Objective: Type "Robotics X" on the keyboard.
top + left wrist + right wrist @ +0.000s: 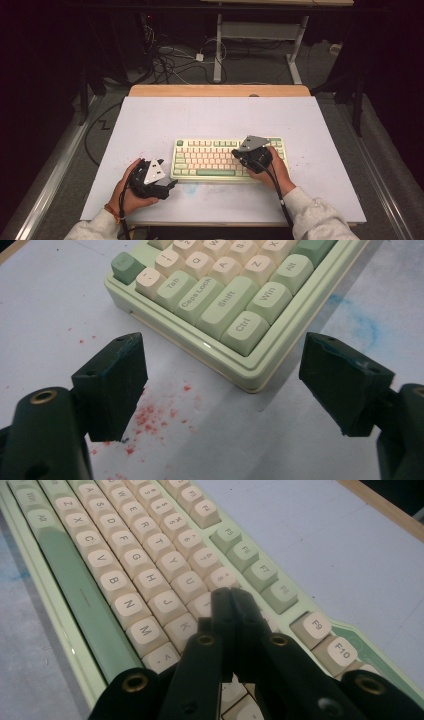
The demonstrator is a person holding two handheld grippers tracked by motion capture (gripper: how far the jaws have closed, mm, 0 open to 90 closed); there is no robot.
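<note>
A pale green keyboard (210, 160) with cream and green keycaps lies near the front middle of the white table. My right gripper (239, 154) hovers over the keyboard's right half; its jaws are shut, with nothing between them. In the right gripper view the closed tips of that gripper (231, 596) sit just above the keys near I and O of the keyboard (125, 575). My left gripper (171, 184) rests off the keyboard's front-left corner, jaws open and empty. The left gripper view shows that gripper (222, 367) with its pads wide apart, facing the Ctrl corner of the keyboard (240, 325).
The white table top (220, 115) has red specks (150, 415) beside the keyboard's left corner and a faint blue smear (365, 325) in front of it. A wooden strip (220, 90) runs along the far edge. Cables and a desk frame lie on the floor beyond.
</note>
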